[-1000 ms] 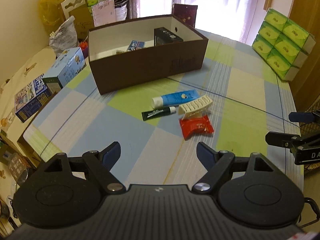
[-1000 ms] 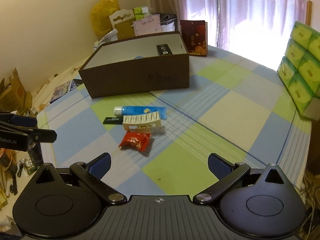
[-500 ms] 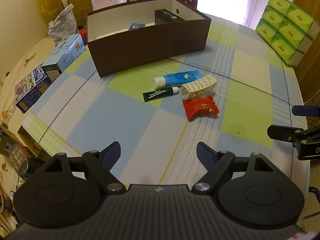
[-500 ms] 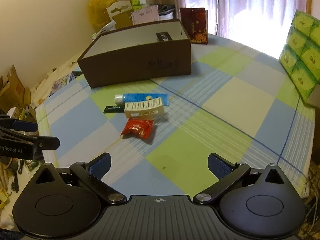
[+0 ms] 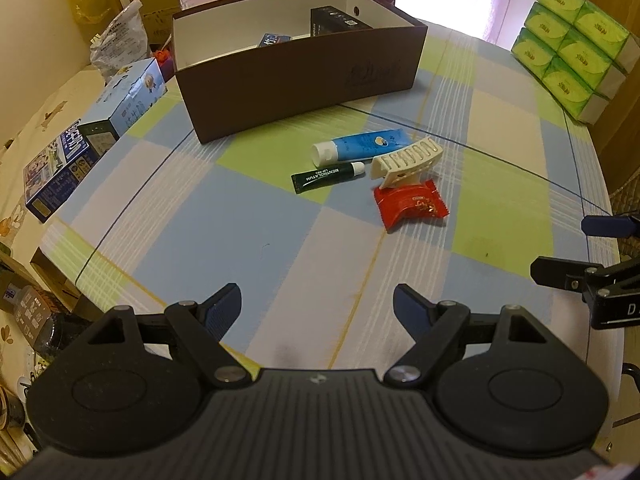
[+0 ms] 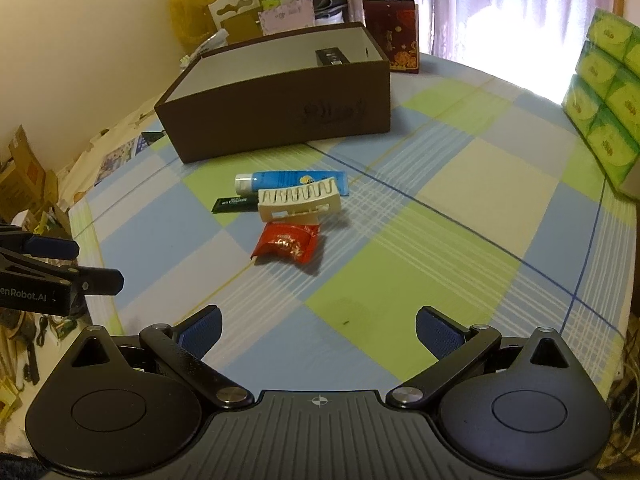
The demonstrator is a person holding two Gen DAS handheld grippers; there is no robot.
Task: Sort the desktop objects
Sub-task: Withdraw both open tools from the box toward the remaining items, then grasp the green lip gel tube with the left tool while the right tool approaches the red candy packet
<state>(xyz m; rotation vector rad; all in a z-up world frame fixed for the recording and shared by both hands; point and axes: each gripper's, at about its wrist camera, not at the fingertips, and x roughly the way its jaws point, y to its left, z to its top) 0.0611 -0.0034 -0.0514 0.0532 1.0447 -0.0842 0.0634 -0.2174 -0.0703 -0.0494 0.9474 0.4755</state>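
Note:
On the checked tablecloth lie a blue tube, a small dark green tube, a cream hair claw and a red snack packet, all close together. Behind them stands an open brown box holding a black box and a blue item. My left gripper hovers open over the near table edge, well short of the items. My right gripper is open too, nearer the red packet.
Green tissue packs are stacked at the far right. Printed cartons lie off the table's left edge. A dark red gift bag stands behind the brown box. Bags and clutter line the back wall.
Both grippers have moved forward and tilted down toward the cluster of items, which now sits nearer in both views. Both stayed open. No item has moved.

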